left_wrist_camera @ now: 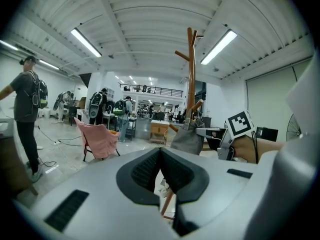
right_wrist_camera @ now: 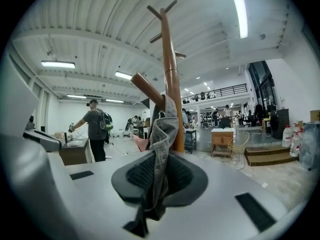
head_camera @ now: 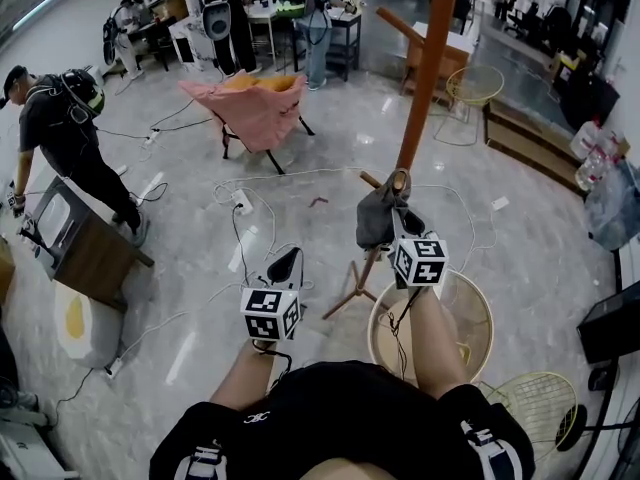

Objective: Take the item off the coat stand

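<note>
Our right gripper (right_wrist_camera: pixel 159 171) pinches the grey cloth (right_wrist_camera: pixel 163 131) hanging on the coat stand (head_camera: pixel 426 68) just ahead. Our left gripper (left_wrist_camera: pixel 160 154) is pressed together, empty. Cables (head_camera: pixel 290 174) cross the glossy floor (head_camera: pixel 190 218); pink chair (head_camera: pixel 255 110) far left.

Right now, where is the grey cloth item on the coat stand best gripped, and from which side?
Grip the loose folded edge hanging below the peg, coming from the side away from the pole. The grey cloth item drapes over the upward-slanting peg, so that fold hangs free; the right gripper is shut on it there.
</note>
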`<control>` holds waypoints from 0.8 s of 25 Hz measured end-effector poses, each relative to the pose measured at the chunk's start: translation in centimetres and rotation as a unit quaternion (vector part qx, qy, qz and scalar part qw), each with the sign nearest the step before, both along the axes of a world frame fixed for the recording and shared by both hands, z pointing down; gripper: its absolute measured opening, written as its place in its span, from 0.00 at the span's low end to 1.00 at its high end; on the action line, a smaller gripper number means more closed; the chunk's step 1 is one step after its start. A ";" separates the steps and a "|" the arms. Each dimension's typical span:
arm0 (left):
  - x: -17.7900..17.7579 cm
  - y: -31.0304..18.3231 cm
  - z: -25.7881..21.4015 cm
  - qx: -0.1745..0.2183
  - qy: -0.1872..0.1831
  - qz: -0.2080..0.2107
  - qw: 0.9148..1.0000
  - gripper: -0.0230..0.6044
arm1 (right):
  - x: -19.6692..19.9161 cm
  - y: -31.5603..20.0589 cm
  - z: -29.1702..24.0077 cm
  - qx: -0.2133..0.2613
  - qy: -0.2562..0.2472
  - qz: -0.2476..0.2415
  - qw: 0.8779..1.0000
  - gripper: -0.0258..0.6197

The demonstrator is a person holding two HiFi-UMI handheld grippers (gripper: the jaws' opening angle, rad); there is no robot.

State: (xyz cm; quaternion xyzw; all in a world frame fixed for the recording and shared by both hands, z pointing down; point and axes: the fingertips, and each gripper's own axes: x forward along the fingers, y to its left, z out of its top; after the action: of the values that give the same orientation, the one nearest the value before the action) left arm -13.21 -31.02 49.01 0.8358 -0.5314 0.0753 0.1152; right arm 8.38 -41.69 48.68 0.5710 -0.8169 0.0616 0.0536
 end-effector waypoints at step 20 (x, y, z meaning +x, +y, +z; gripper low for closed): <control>3.6 -1.1 0.1 0.003 0.002 0.034 0.999 0.06 | 0.2 9.2 -5.6 0.092 -0.068 -0.043 0.993 0.12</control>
State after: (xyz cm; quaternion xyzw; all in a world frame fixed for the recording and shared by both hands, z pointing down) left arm -9.57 -32.16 49.13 0.8542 -0.5023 0.0755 0.1111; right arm 8.57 -32.47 43.06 0.5323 -0.8447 0.0223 -0.0518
